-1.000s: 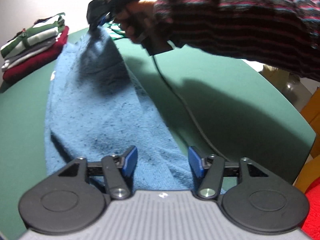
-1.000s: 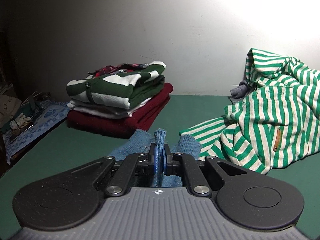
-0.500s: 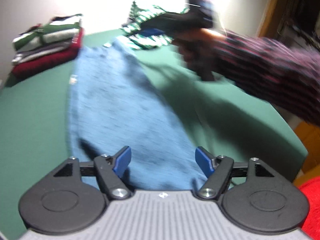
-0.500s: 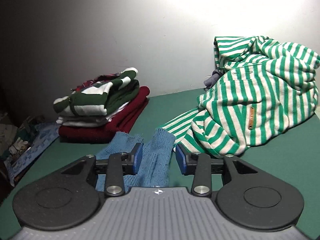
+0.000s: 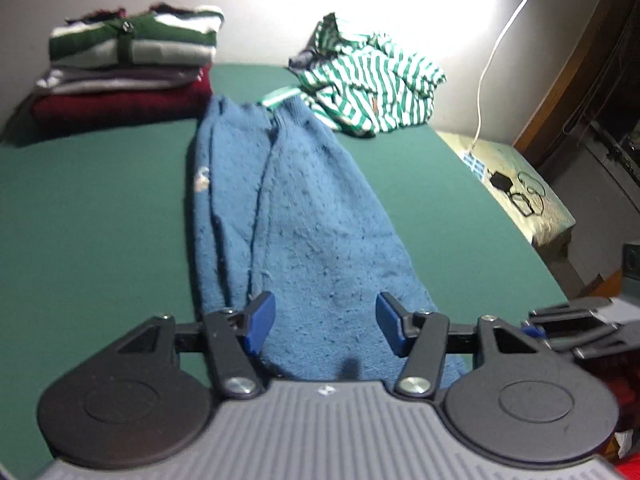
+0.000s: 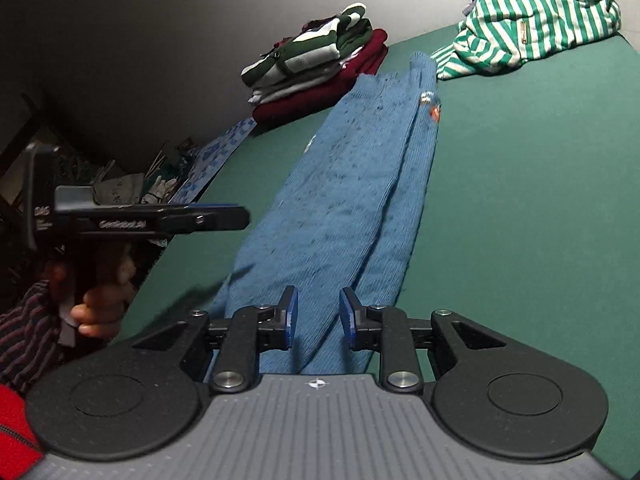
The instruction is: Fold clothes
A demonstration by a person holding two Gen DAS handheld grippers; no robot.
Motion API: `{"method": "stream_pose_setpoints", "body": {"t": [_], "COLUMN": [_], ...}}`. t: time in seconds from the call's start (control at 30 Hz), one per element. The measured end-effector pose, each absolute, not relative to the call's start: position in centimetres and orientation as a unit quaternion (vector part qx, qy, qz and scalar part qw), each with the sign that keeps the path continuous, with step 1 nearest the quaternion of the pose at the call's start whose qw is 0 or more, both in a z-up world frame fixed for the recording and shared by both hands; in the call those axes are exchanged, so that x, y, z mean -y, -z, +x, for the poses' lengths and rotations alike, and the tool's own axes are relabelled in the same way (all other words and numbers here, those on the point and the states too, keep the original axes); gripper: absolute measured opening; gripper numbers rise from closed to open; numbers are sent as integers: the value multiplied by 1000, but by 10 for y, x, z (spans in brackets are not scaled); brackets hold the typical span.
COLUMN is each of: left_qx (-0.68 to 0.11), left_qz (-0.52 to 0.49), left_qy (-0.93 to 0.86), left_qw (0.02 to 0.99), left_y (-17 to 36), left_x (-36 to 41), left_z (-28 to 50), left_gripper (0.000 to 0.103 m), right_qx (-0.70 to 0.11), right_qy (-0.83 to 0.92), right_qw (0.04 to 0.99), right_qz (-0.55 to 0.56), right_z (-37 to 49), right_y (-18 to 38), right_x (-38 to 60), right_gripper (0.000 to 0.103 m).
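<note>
A green table [image 5: 100,200] against a pale wall carries a blue sweater [image 5: 304,208] folded lengthwise, a folded stack [image 5: 128,64] and a striped garment [image 5: 372,80] beyond. Left gripper [image 5: 326,326] and right gripper [image 6: 318,318] hover closing over its near end, gripping nothing.

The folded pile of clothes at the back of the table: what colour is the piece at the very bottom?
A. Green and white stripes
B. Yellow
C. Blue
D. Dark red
D. In the left wrist view the pile rests on a dark red piece, with grey and green-and-white pieces stacked above it.
</note>
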State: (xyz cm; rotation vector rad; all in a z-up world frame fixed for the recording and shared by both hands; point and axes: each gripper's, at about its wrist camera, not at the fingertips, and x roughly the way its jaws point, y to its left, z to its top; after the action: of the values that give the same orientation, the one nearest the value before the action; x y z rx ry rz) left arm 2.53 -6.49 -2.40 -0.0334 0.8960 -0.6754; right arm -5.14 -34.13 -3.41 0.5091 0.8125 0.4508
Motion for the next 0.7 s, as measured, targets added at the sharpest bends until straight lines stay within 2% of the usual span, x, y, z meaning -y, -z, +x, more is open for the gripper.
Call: {"method": "stream_pose_setpoints", "body": {"t": [0.13,0.27,0.3,0.33,0.37,0.43,0.63,0.67,0.7], "left_qx": [-431,-425,-424,-422,-420,-416,-403,-401,-401], "left_qz": [0,3,5,8,13,23,35,42,48], "left_qy": [319,331,335,339,343,350,370,371,371], "left_qw": [844,842,841,840,840,839,836,837,836], "left_y": [41,45,45,45,45,46,50,49,47], "left_x": [70,66,66,67,67,68,68,69,68], "left_z": [28,27,26,25,24,24,23,22,21], "left_gripper": [57,62,63,65,65,66,69,70,69], "right_qx": [-413,-426,-430,-434,-434,-429,-421,-421,-423], "right_qy": [-198,-191,-188,-184,-179,-168,-127,-122,-117], "right_qw": [858,853,854,855,859,867,873,872,872], "right_qz": [233,235,227,215,203,191,213,217,218], "right_z": [-66,-84,-88,-91,-94,-99,-109,-111,-114], "right_y": [34,39,41,44,44,43,52,49,44], "right_x": [318,304,299,293,289,286,296,295,294], "right_gripper": [35,35,31,19,13,9,8,8,14]}}
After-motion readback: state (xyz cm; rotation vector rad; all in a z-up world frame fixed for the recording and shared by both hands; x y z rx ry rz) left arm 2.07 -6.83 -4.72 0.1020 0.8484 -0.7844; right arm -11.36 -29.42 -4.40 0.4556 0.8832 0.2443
